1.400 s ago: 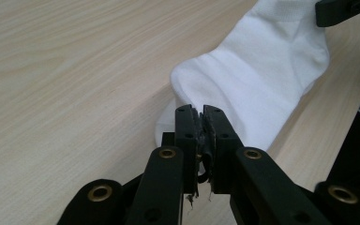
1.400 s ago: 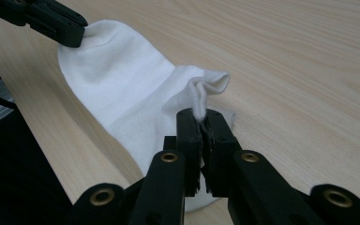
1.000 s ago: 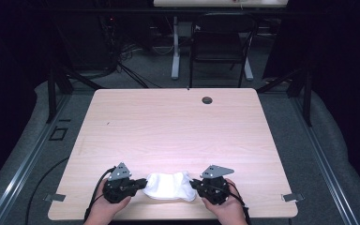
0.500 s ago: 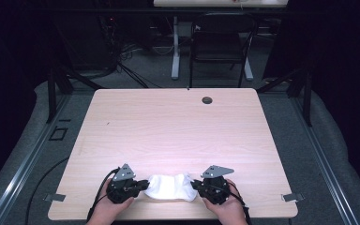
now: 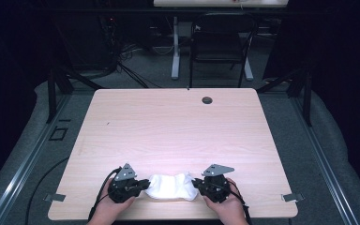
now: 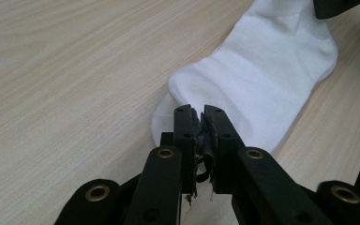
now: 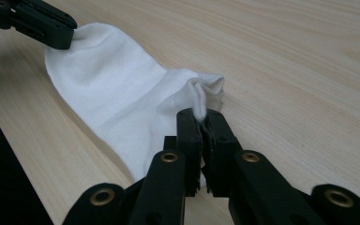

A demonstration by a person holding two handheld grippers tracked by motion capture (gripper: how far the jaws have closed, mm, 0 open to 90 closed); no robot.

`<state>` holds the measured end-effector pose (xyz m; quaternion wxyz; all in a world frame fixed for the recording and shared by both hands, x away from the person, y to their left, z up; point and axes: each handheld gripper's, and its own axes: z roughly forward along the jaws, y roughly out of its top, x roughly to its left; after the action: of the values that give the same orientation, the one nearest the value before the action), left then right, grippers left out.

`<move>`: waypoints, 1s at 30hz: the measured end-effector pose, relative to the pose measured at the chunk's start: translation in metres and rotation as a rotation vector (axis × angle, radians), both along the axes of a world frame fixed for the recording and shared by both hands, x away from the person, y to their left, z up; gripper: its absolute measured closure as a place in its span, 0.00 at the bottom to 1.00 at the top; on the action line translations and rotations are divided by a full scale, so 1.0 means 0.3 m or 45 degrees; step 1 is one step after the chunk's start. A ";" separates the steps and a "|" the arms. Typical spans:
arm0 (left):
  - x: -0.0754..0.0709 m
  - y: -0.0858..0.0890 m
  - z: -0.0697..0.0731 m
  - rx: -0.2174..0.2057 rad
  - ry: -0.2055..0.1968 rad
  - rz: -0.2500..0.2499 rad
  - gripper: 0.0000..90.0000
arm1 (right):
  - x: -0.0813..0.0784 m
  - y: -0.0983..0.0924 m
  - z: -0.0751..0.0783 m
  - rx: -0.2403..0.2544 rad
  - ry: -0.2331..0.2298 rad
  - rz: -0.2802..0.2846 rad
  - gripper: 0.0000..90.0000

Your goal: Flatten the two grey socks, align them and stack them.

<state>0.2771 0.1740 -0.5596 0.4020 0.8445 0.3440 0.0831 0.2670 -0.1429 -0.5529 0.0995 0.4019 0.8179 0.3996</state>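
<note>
While the left gripper (image 5: 143, 183) at lower left of the high view pinches one end of the white sock (image 5: 171, 186), the sock's long axis runs straight across to the right gripper (image 5: 196, 183), clamped on the other end; sock lies flat near the table (image 5: 178, 126) front edge.

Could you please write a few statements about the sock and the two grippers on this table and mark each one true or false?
1. The white sock lies near the table's front edge. True.
2. The left gripper is open and clear of the sock. False: it is shut on one end of the sock.
3. The right gripper pinches the sock's other end. True.
4. The sock hangs high above the table. False: it rests on the tabletop.
5. A chair stands on the table. False: it stands on the floor beyond it.
</note>
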 end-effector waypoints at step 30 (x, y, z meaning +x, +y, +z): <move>-0.015 -0.001 0.032 -0.035 -0.082 -0.014 0.73 | -0.015 -0.003 0.019 0.042 -0.110 -0.017 0.80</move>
<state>0.2727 0.1736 -0.5501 0.4249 0.8376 0.3275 0.1031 0.2626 -0.1439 -0.5471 0.1308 0.3913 0.8035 0.4292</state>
